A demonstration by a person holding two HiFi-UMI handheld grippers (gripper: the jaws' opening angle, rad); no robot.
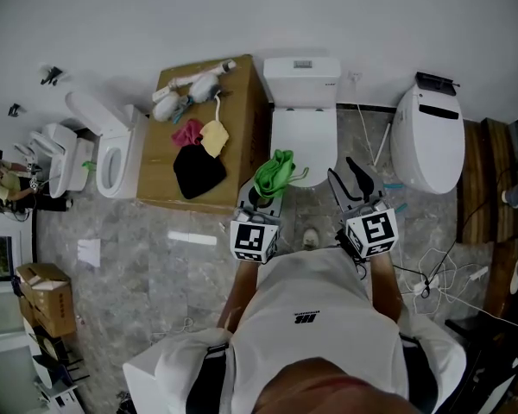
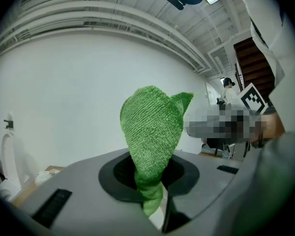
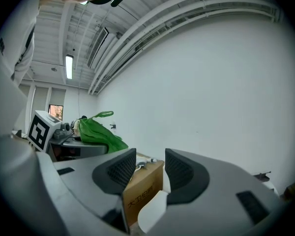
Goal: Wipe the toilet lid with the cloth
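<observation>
Cloth [image 1: 276, 171], green terry, looks soft, light and floppy, pinched by one bunched end in the closed left gripper [image 1: 263, 198] at frame centre, by the toilet lid's [image 1: 304, 141] left edge; the right gripper [image 1: 356, 182] gapes, holding nothing.

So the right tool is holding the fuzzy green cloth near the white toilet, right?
No, it's the left tool that is holding the fuzzy green cloth near the white toilet. The left gripper view shows it shut on the cloth; the right tool is open and empty.
</observation>
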